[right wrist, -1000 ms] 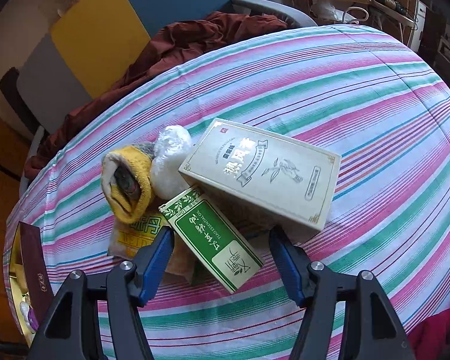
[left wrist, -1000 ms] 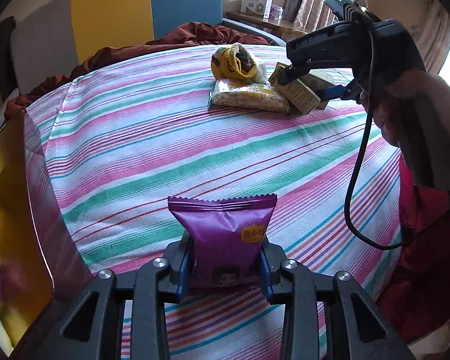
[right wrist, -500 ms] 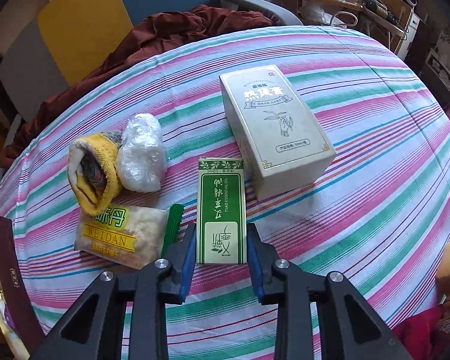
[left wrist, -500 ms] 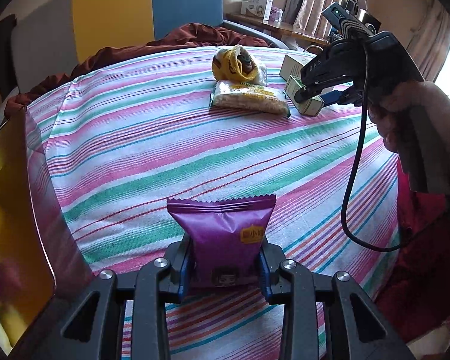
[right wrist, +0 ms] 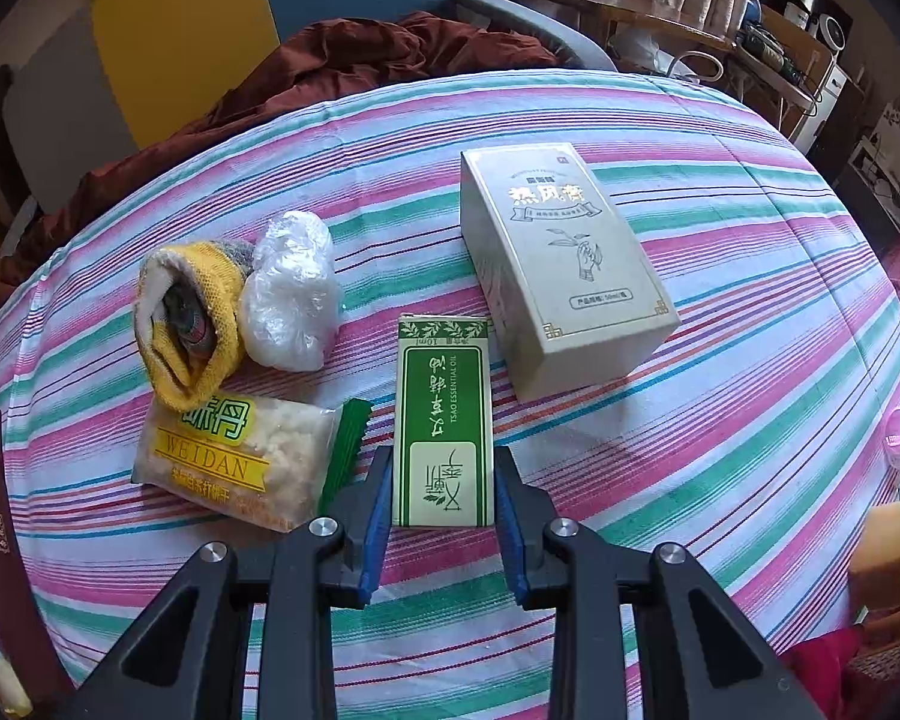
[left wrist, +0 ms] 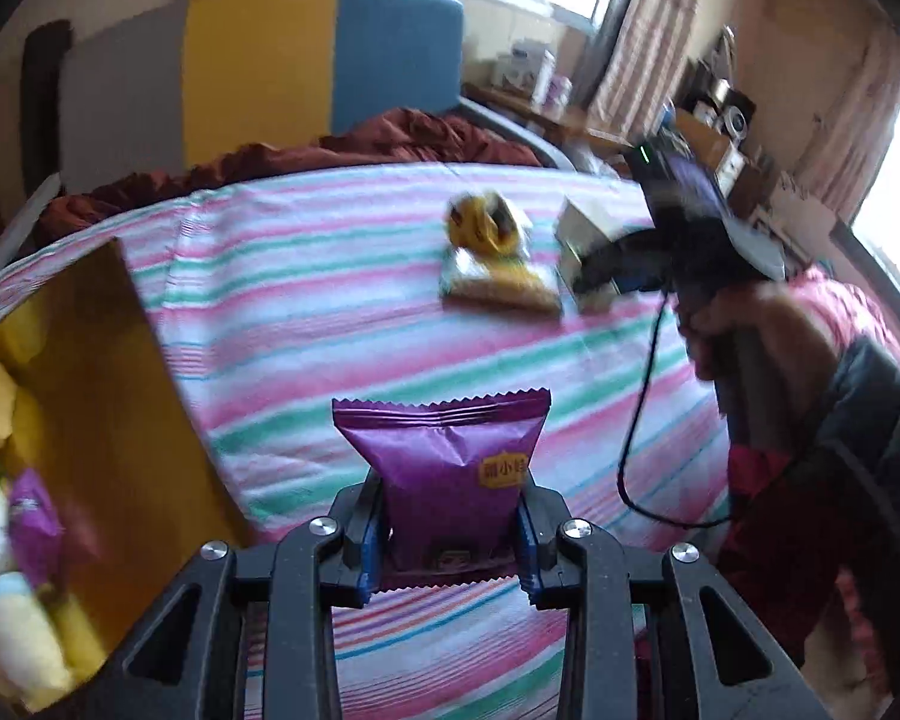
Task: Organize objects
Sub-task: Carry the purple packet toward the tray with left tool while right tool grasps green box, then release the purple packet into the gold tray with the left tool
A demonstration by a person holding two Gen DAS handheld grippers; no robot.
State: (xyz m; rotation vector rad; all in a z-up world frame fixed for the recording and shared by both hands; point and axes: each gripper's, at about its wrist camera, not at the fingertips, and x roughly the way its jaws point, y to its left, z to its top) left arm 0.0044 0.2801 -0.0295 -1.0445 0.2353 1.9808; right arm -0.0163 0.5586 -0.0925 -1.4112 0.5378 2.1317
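Observation:
My left gripper [left wrist: 447, 531] is shut on a purple snack packet [left wrist: 447, 456], held upright above the striped tablecloth [left wrist: 306, 300]. A box with a gold-lined wall [left wrist: 120, 396] stands open at the left with several packets inside. My right gripper [right wrist: 441, 516] is shut on the near end of a green essential-oil carton [right wrist: 443, 420] that lies flat on the cloth. In the left wrist view the right gripper [left wrist: 600, 282] shows blurred at the far right, held by a hand.
A larger pale box [right wrist: 561, 264] lies beyond the green carton. Left of it sit a yellow knitted item [right wrist: 189, 330], a clear plastic bundle [right wrist: 291, 294] and a Weidan snack bag [right wrist: 234, 462]. A maroon cloth [right wrist: 360, 60] and a chair lie behind the table.
The right gripper's jaws closed onto the green carton, which now lies straight and apart from the pale box. The left gripper rose with the purple packet, bringing the gold-lined box into fuller view.

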